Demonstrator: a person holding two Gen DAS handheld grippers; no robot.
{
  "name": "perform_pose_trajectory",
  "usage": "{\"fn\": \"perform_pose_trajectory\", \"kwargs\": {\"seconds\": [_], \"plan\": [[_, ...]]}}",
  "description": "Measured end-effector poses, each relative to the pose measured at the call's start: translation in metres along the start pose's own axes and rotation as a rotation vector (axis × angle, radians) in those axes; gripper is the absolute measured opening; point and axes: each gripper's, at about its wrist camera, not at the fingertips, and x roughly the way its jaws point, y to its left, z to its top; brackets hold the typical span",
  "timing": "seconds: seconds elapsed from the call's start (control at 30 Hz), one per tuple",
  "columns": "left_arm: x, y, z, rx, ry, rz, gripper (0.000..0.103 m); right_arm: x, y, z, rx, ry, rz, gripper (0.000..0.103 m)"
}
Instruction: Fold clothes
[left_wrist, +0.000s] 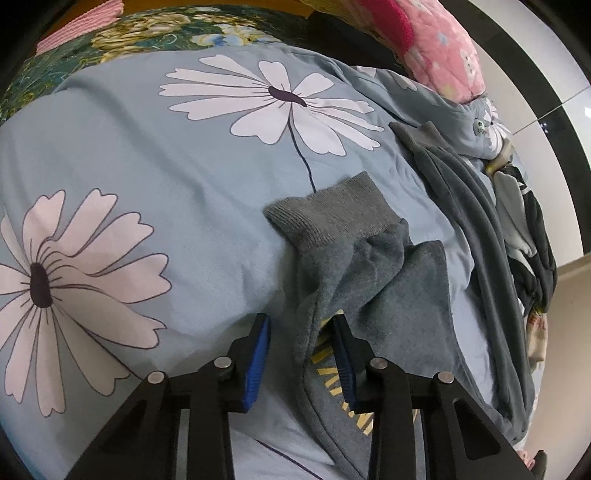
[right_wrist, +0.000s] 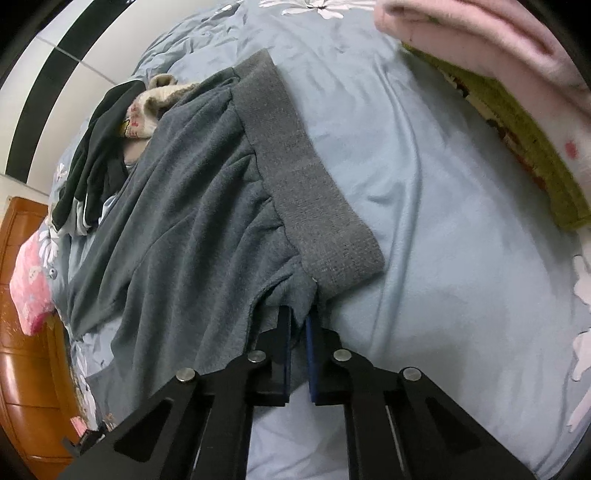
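- Blue bedding (left_wrist: 147, 155) with big white flowers covered the bed, and on it lay a grey sweatshirt (right_wrist: 192, 206); a pink quilt (left_wrist: 443, 48) sat at the upper right of the left wrist view, and a small heap of dark clothes (right_wrist: 96, 155) lay at the upper left of the right wrist view.
- In the left wrist view one sleeve of it ran from the lower centre upward, its ribbed cuff (left_wrist: 332, 214) ending just above the jaws.
- Left gripper (left_wrist: 303, 332) stood partly open. A fold of the sleeve hung between the fingers and lay against the right pad, but the left pad was apart from the cloth, so I judged it not yet a firm hold.
- In the right wrist view the wide ribbed hem (right_wrist: 306, 192) ran as a long band from the upper centre down toward the jaws.
- Right gripper (right_wrist: 299, 321) was nearly closed, and the lower corner of the cloth beside the hem was pinched between its pads.
- Both grippers pointed steeply down at the bed.
- To my judgement, the right hand was ready to lift, while the left one needed to close more before any fold across the body.
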Motion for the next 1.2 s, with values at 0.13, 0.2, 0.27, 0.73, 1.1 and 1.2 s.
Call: {"fn": "perform_pose_trajectory", "kwargs": {"seconds": [0.13, 0.2, 0.27, 0.73, 1.1, 1.2], "plan": [[-0.001, 0.001, -0.002, -0.005, 0.0, -0.01, 0.036, -0.012, -0.014, -0.002, -0.028, -0.018, -0.092, 0.005], [-0.001, 0.003, -0.002, -0.012, 0.001, -0.018, 0.036, -0.011, -0.026, -0.005, 0.006, -0.001, -0.098, 0.004], [-0.002, 0.004, -0.002, -0.023, 0.0, -0.026, 0.036, -0.011, -0.03, -0.008, 0.017, 0.001, -0.108, 0.004], [-0.009, 0.01, 0.008, -0.078, -0.01, -0.115, 0.026, -0.012, -0.037, -0.011, 0.04, 0.014, -0.128, 0.001], [-0.027, -0.013, 0.022, -0.038, -0.088, -0.153, 0.004, -0.021, -0.035, -0.011, 0.045, 0.002, -0.098, 0.001], [-0.043, -0.016, 0.024, -0.007, -0.153, -0.154, 0.004, -0.034, -0.035, -0.011, 0.047, -0.037, -0.076, 0.001]]}}
